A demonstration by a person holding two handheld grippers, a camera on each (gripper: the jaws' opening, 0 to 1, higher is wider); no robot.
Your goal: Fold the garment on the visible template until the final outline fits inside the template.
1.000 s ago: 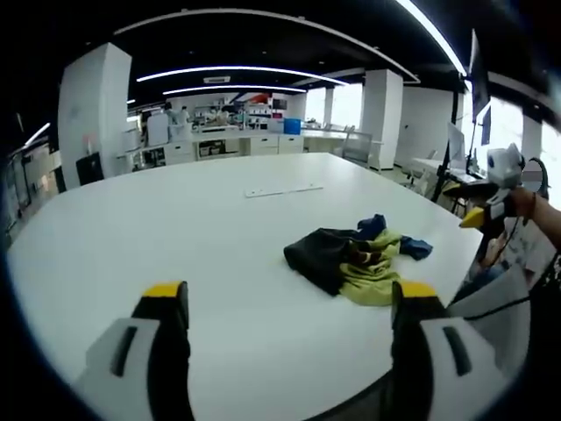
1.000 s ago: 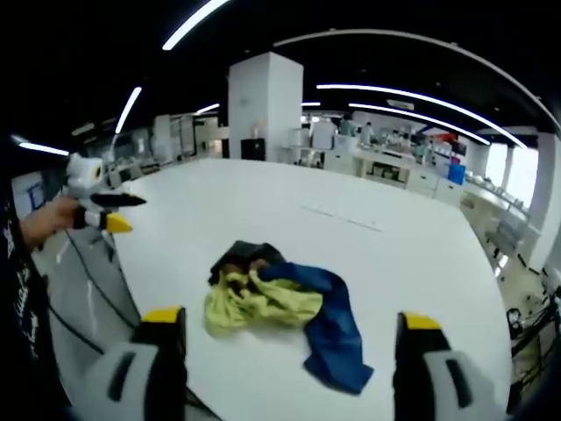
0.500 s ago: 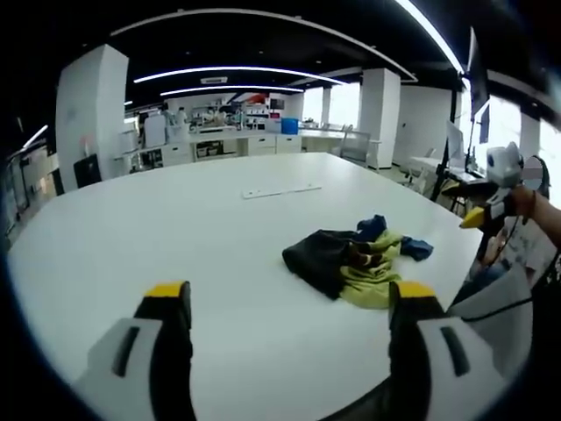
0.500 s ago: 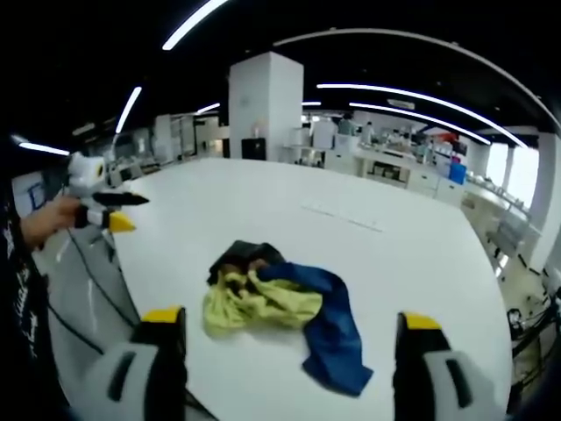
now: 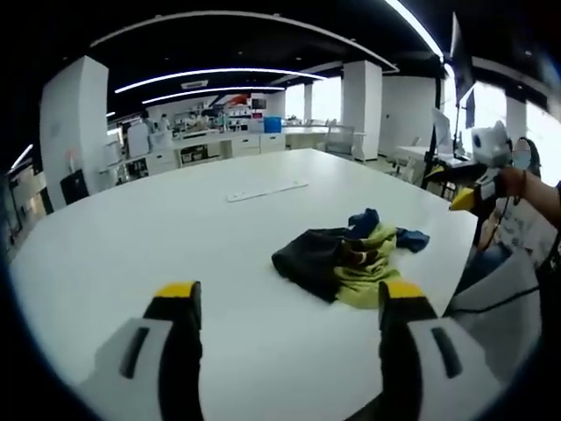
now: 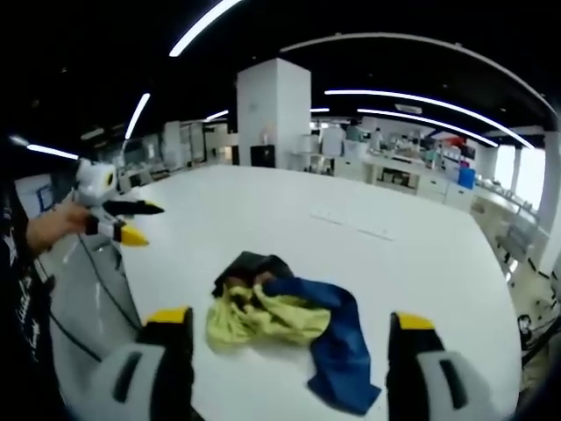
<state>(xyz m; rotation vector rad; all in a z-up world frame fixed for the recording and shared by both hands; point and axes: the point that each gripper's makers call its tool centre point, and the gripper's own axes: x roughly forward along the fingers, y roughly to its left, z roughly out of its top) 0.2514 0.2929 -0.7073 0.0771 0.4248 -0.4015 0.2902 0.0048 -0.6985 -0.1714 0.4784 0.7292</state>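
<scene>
A crumpled garment (image 5: 344, 257) in black, yellow-green and blue lies bunched on the white table (image 5: 175, 228), near its right edge in the left gripper view. My left gripper (image 5: 285, 303) hangs open above the table, short of the cloth, with nothing between its jaws. In the right gripper view the same garment (image 6: 285, 320) shows its blue part to the right and yellow part in the middle. My right gripper (image 6: 285, 323) is open, held above and short of the cloth. The other gripper (image 6: 118, 219) appears at the left, in a hand.
A thin pale strip (image 5: 266, 189) lies flat on the table beyond the garment. The table's edge runs close to the cloth, with floor and cables (image 6: 96, 289) beyond it. Counters, pillars and desks stand far behind. A person's arm (image 5: 535, 189) holds the right gripper (image 5: 482, 167).
Both views have shifted slightly as the hands moved; the garment lies as before. Both grippers stay open.
</scene>
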